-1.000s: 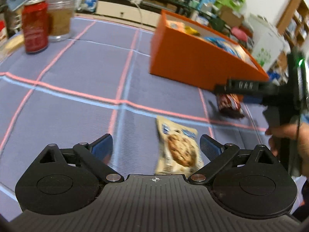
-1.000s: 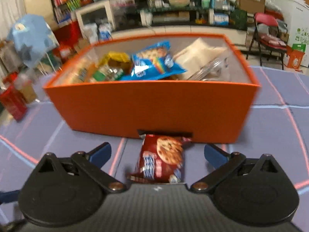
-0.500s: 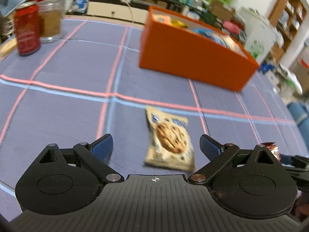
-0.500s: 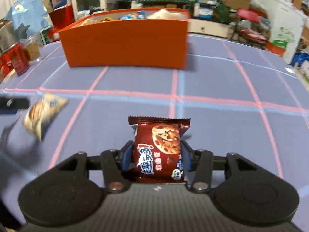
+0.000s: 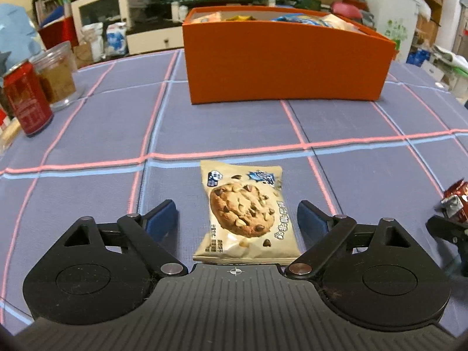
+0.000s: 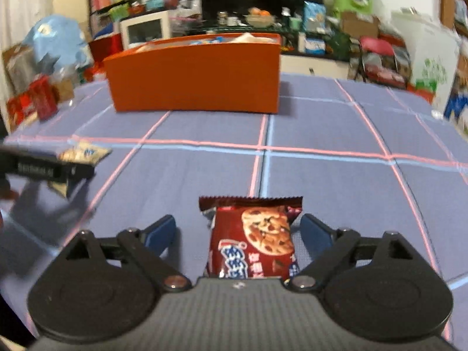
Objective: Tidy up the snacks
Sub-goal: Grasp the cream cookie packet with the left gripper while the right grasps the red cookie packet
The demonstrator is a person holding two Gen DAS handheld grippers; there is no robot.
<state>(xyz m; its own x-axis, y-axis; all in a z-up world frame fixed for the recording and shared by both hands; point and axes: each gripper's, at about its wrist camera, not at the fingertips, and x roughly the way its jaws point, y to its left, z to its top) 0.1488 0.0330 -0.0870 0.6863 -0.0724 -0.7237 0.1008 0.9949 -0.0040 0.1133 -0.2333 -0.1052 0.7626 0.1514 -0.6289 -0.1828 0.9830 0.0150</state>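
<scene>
Near ends of both cookie packets (image 5: 244,213) (image 6: 253,239) hidden under parted claws (image 5: 237,216) (image 6: 237,231), left closing, right opening.

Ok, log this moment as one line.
left gripper: closing around beige cookie packet | right gripper: opening, red cookie packet between fingers | orange box: beyond

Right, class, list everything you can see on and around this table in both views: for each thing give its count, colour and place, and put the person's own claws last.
Storage box: one, orange, far side of the table, holding several snack packets.
Cookie packet: one, beige, flat on the cloth between the left claw's fingers.
Cookie packet: one, dark red, on the cloth between the right claw's fingers.
Drink can: one, red, left edge of the table.
Clear jar: one, brown contents, right beside the can.
Tablecloth: one, purple-blue with pink and light-blue lines.
Background: cluttered shelves and boxes, too blurred to count.
Left claw: black, blue pads, closing, pads clear of the beige packet.
Right claw: black, blue pads, opening, pads off the red packet.
</scene>
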